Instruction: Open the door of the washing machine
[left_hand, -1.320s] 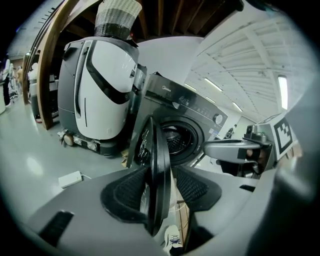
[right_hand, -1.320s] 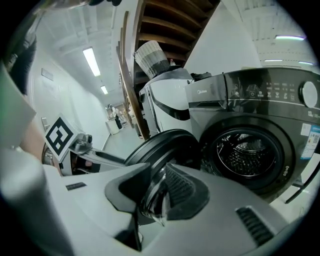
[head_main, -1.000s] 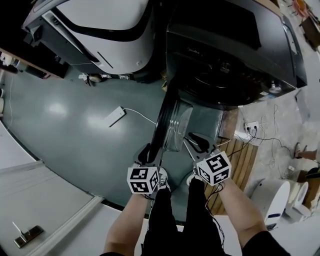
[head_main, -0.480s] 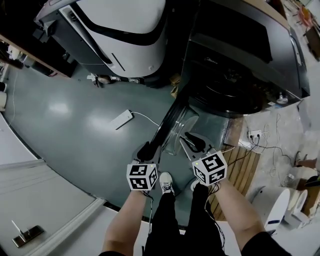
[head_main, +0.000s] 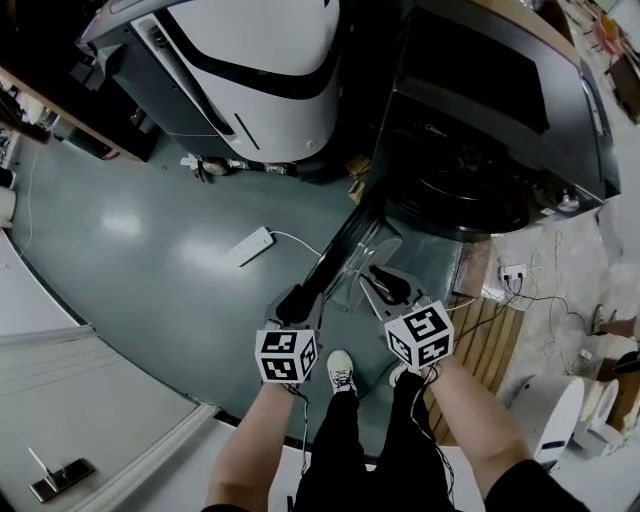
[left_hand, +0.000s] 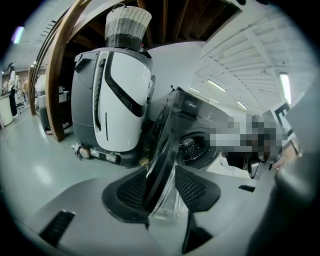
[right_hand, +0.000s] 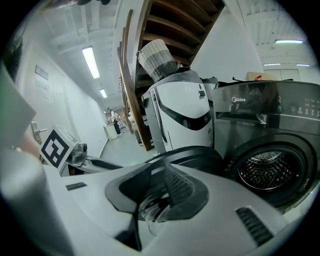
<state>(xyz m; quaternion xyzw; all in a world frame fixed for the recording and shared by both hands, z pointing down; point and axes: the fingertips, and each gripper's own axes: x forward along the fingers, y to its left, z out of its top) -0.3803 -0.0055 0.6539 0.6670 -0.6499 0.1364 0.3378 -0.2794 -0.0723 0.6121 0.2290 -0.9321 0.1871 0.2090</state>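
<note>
The left gripper (left_hand: 160, 186) is clenched on the outer edge of the door (left_hand: 163, 142); the dark rim stands edge-on between its two meshed pads, both touching it. The right gripper (right_hand: 156, 196) is closed on the same door (right_hand: 201, 156) from the inner side, and the clear glass bowl sits between its jaws with almost no gap.

In the head view the left gripper (head_main: 296, 301) and right gripper (head_main: 391, 285) are near each other, one on each side of the door (head_main: 343, 248). The door is open and swung far out from the washing machine (head_main: 480, 110), toward the person. Its free edge points to the near side, and the round drum (right_hand: 263, 172) is uncovered behind it.

On the left of the door there is wide open floor (head_main: 140, 230), with only one power strip (head_main: 249, 245) lying on it. On the right the room is tighter: a wooden grating (head_main: 482, 330) lies near.

I count two grippers, one door, one washing machine, and one white machine (head_main: 250, 60) just beside it on the left, with one basket (left_hand: 127, 25) on top.
</note>
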